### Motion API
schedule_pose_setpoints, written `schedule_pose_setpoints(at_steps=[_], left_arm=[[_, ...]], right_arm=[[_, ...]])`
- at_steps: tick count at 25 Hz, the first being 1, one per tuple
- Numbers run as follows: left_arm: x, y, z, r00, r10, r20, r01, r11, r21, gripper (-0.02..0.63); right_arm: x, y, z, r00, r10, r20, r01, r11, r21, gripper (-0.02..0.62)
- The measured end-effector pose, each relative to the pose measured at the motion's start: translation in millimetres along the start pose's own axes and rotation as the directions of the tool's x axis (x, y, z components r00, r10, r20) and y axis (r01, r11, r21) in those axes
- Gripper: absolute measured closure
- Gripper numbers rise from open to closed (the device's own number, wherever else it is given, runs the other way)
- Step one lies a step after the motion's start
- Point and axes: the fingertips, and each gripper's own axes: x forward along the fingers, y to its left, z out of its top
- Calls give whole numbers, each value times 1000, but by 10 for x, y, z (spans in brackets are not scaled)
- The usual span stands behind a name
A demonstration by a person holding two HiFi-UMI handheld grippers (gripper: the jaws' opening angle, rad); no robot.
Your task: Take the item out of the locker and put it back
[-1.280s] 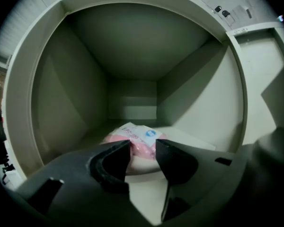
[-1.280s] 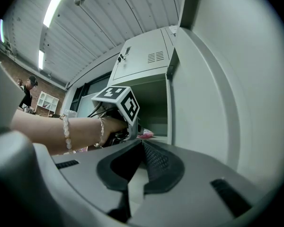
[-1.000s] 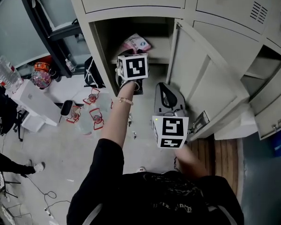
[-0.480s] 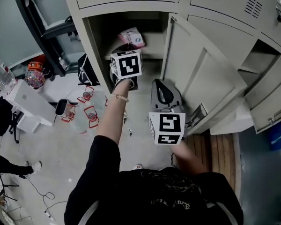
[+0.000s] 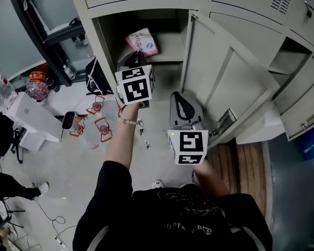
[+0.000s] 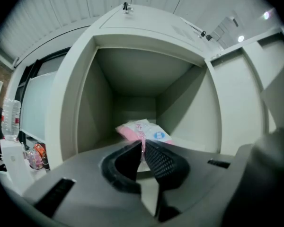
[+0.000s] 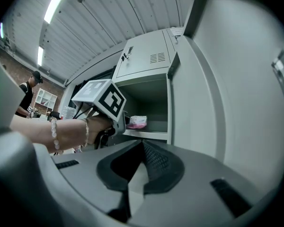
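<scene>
A pink packet [image 5: 142, 41] lies on the shelf of the open locker compartment [image 5: 170, 54]. In the left gripper view the packet [image 6: 144, 130] sits just beyond my left gripper [image 6: 142, 145], whose jaws stand together with nothing between them. From the head view my left gripper [image 5: 132, 66] hangs in front of and below the shelf, clear of the packet. My right gripper [image 7: 143, 145] is shut and empty, held lower by the open door [image 5: 220, 82]. In its view I see the left gripper's marker cube [image 7: 100, 97] and the packet [image 7: 137, 122].
The locker door swings out to the right, close to my right gripper [image 5: 179, 97]. Bottles with red labels [image 5: 97, 124] and a white box [image 5: 31, 116] stand on the floor at left. Another open locker [image 5: 298, 72] is at far right. A person [image 7: 28, 93] stands far left.
My left gripper has drawn back from the locker opening toward me and a little to the left. The pink packet stays on the shelf. The right gripper has hardly moved.
</scene>
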Motion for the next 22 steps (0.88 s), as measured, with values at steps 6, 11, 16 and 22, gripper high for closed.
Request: schedule_pose_setpoints(at_steps=[6,11,16,22], left_arm=[[-363,-33,-59,998,-53,33,53,998,16,581],[-614,-77,-108,993,-104,51,103,994,31,581],[-827,-83,-257,992,-117,54,116,993,23,581],[-1062,-238,-501,985,-166,44,165,986,31,581]], right_arm=[[-131,-7,-51,999,-48,14,48,998,-28,591],[-282,-169,-78,996,-79,37,76,994,82,591],[-420,-164,-73,994,-91,60,91,996,8,591],[-547,-188,-216,993,-112,36,111,994,13,591]])
